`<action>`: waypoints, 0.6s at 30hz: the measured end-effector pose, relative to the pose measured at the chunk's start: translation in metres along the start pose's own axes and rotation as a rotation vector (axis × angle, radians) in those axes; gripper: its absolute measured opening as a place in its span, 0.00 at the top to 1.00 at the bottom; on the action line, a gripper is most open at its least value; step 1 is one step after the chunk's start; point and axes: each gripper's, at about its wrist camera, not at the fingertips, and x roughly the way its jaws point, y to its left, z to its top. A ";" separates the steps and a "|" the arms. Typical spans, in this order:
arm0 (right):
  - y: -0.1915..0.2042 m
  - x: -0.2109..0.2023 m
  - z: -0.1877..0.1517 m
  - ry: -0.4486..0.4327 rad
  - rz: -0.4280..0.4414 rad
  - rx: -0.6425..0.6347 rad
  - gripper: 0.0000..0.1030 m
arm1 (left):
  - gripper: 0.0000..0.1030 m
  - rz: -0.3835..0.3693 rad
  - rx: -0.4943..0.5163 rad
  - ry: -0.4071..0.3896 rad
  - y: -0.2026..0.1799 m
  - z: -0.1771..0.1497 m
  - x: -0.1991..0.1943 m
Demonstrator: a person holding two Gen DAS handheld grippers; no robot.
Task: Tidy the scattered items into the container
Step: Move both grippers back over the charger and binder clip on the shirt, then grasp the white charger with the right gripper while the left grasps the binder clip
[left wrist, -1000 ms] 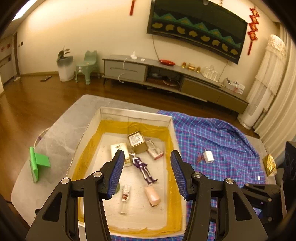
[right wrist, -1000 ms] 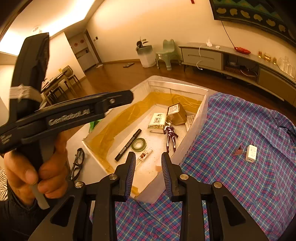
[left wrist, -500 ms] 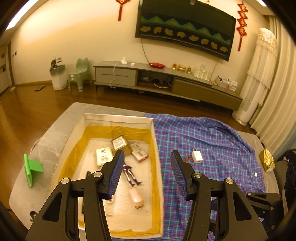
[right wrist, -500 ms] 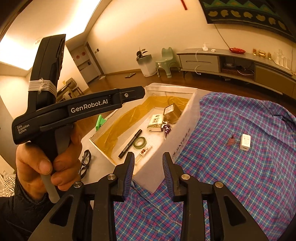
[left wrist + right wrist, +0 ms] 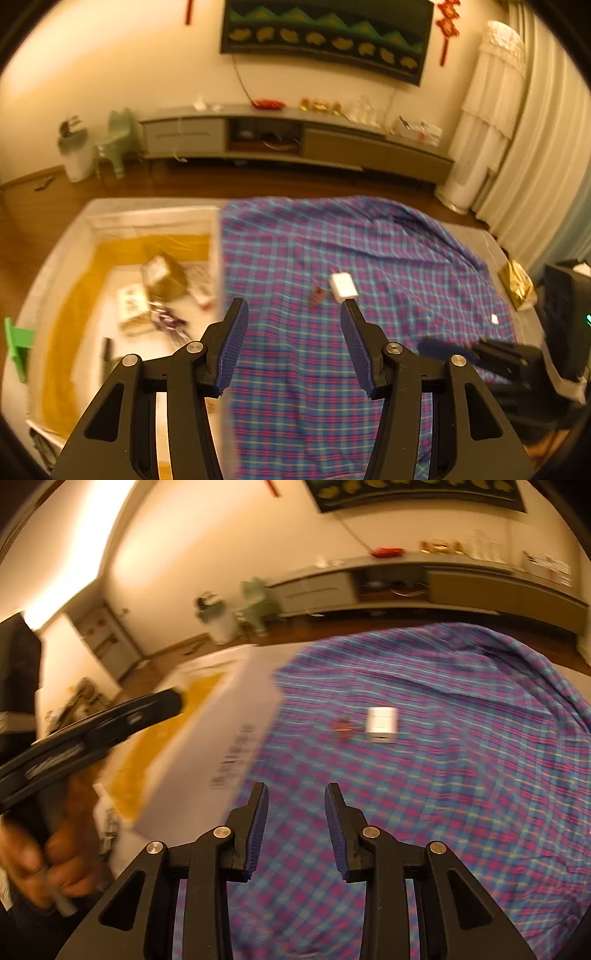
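Observation:
A white box (image 5: 218,254) with a yellow lining stands on the left of the table and holds several small items. A white charger (image 5: 343,286) and a small red clip (image 5: 317,295) lie on the blue-purple plaid cloth (image 5: 388,266). My left gripper (image 5: 293,332) is open and empty, above the cloth just short of the charger. My right gripper (image 5: 295,812) is open and empty above the cloth; the charger (image 5: 382,719) and clip (image 5: 343,725) lie ahead of it. The box's outer wall (image 5: 229,746) is to its left.
A green stand (image 5: 16,343) sits at the table's left edge. A gold packet (image 5: 517,284) and a small white scrap (image 5: 494,319) lie at the cloth's right. A TV cabinet (image 5: 295,136) stands behind. The hand with the left gripper's handle (image 5: 92,734) is at left.
Both grippers have swung right, away from the box and over the plaid cloth toward the charger. The views are blurred by motion. Both stay open and empty.

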 end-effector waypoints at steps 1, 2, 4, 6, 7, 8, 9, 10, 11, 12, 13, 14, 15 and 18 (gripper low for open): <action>-0.009 0.005 0.002 0.009 -0.024 0.007 0.67 | 0.47 -0.005 0.001 0.015 -0.005 0.000 0.008; -0.018 0.012 0.005 0.015 -0.052 0.013 0.67 | 0.47 -0.006 0.003 0.030 -0.009 0.000 0.017; -0.028 0.025 0.010 0.026 -0.084 0.010 0.67 | 0.47 0.007 0.008 0.053 -0.017 0.000 0.034; -0.034 0.038 0.017 0.039 -0.108 -0.004 0.67 | 0.47 0.028 0.008 0.076 -0.022 0.002 0.053; -0.035 0.045 0.020 0.044 -0.112 -0.012 0.67 | 0.47 0.040 0.004 0.088 -0.023 0.005 0.064; -0.037 0.053 0.025 0.049 -0.112 -0.022 0.66 | 0.47 0.049 -0.002 0.100 -0.024 0.007 0.076; -0.037 0.063 0.029 0.054 -0.116 -0.036 0.65 | 0.47 0.053 -0.006 0.109 -0.024 0.009 0.086; -0.037 0.069 0.032 0.055 -0.125 -0.050 0.60 | 0.47 0.055 -0.008 0.117 -0.024 0.010 0.095; -0.037 0.075 0.035 0.054 -0.138 -0.063 0.56 | 0.47 0.056 -0.011 0.122 -0.024 0.011 0.103; -0.036 0.083 0.037 0.054 -0.156 -0.079 0.54 | 0.47 0.058 -0.016 0.127 -0.023 0.012 0.112; -0.036 0.091 0.040 0.057 -0.171 -0.092 0.53 | 0.47 0.061 -0.022 0.134 -0.021 0.011 0.120; -0.037 0.099 0.042 0.062 -0.179 -0.102 0.53 | 0.47 0.065 -0.031 0.146 -0.018 0.010 0.128; -0.038 0.107 0.045 0.066 -0.180 -0.109 0.53 | 0.47 0.070 -0.041 0.159 -0.016 0.010 0.135; -0.045 0.129 0.052 0.071 -0.180 -0.114 0.53 | 0.47 0.102 -0.041 0.179 -0.011 0.007 0.155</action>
